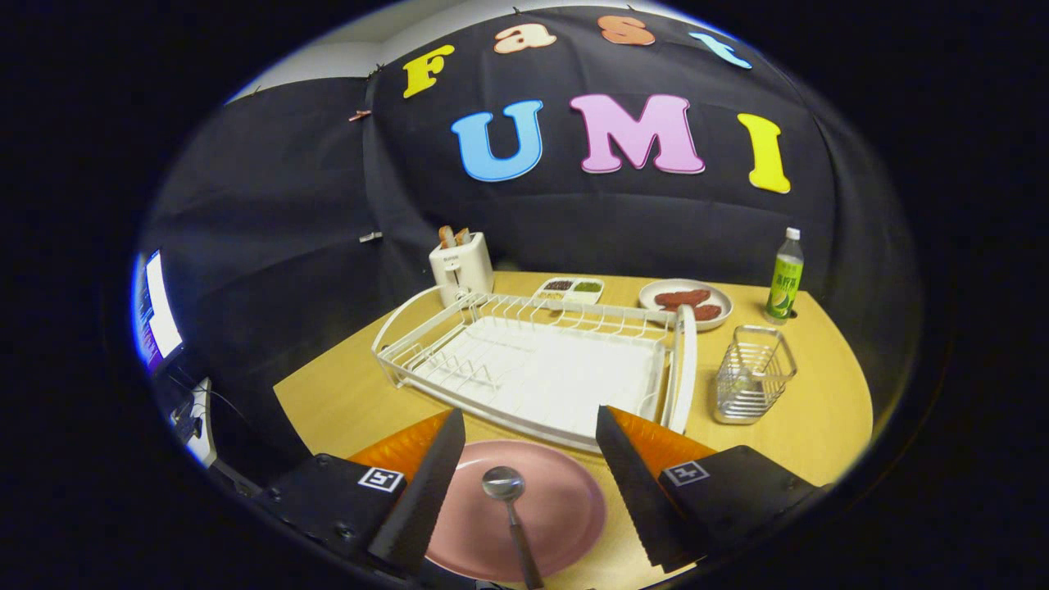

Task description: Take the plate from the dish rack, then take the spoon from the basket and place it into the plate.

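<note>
A pink plate (524,512) lies flat on the wooden table, between my two fingers and just in front of the dish rack. A metal spoon (508,504) rests in the plate, bowl pointing toward the rack and handle toward me. My gripper (529,422) is open, its fingers spread wide on either side of the plate and touching neither the spoon nor the plate. The white wire dish rack (533,360) beyond the fingers holds no dishes. The small wire basket (752,373) stands to the right of the rack.
Behind the rack stand a white toaster (460,266) with bread, a divided dish (569,289) of foods and a plate of red food (687,301). A green bottle (785,279) stands at the back right. A lit screen (156,311) sits off the table's left.
</note>
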Demonstrator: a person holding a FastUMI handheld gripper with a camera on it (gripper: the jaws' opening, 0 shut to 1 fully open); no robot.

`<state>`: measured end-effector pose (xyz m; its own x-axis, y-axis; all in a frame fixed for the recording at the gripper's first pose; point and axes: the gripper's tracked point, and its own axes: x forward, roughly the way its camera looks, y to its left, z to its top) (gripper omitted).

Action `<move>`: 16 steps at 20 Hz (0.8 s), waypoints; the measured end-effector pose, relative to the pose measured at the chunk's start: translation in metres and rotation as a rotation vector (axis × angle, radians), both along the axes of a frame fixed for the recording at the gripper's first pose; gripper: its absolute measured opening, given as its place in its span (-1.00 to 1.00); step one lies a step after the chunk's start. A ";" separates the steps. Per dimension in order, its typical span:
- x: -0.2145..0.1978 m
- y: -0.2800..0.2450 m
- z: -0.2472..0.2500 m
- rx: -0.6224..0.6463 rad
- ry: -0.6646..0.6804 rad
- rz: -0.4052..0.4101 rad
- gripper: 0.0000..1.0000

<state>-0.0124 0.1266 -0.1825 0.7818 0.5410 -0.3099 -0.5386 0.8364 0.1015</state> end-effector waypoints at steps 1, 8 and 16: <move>0.001 -0.007 0.013 -0.002 -0.021 -0.016 0.97; 0.004 -0.072 0.126 0.043 -0.190 -0.180 0.97; -0.002 -0.162 0.221 0.023 -0.388 -0.379 0.96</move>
